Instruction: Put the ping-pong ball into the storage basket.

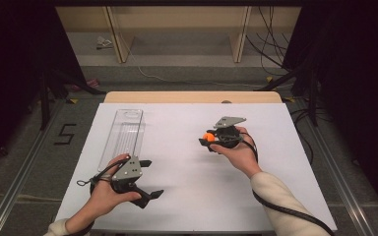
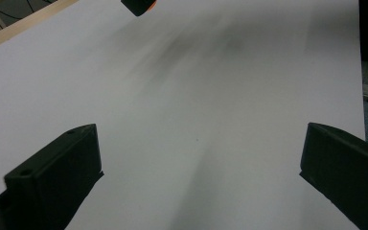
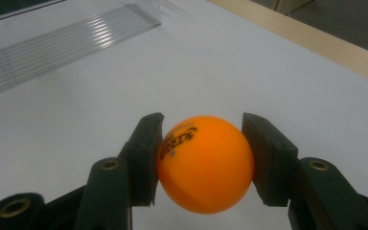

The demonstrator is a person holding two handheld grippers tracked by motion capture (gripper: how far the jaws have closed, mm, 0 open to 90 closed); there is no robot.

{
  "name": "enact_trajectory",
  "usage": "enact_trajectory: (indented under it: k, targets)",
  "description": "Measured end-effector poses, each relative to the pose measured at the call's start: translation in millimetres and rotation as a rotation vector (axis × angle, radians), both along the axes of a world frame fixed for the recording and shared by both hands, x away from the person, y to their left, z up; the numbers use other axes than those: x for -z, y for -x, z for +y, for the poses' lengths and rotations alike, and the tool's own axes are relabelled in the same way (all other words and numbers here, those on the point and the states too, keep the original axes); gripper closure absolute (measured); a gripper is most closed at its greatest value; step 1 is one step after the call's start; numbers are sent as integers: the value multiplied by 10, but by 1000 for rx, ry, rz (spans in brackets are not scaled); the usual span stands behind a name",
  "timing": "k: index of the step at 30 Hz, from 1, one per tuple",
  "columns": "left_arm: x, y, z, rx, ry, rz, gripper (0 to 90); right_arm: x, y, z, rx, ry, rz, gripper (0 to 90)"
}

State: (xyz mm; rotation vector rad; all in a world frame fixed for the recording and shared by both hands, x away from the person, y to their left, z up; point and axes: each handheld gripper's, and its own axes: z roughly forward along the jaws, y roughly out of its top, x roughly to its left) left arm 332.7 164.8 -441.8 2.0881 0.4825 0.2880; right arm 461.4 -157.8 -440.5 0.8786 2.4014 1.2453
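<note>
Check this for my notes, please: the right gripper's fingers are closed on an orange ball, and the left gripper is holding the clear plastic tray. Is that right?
Not quite. The right gripper does have its fingers closed on the orange ball, but the left gripper holds nothing: the left gripper view shows its fingers spread wide over bare white table. In the high view the clear plastic tray lies on the table beside that hand.

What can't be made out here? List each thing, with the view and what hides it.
- Orange ball: its small black print is partly turned away in the right gripper view; in the high view it is too small to read.
- Right gripper: in the left gripper view the top edge cuts it off.
- Clear tray: whether anything lies inside; its near end sits behind the left gripper in the high view.
</note>
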Motion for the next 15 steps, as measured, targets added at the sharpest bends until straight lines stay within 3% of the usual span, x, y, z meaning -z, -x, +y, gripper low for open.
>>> enact_trajectory:
  k: [15]
  targets:
    - [0, 2, 1, -1, 1, 1, 0, -20, -2, 89, -19, -4, -5, 516]
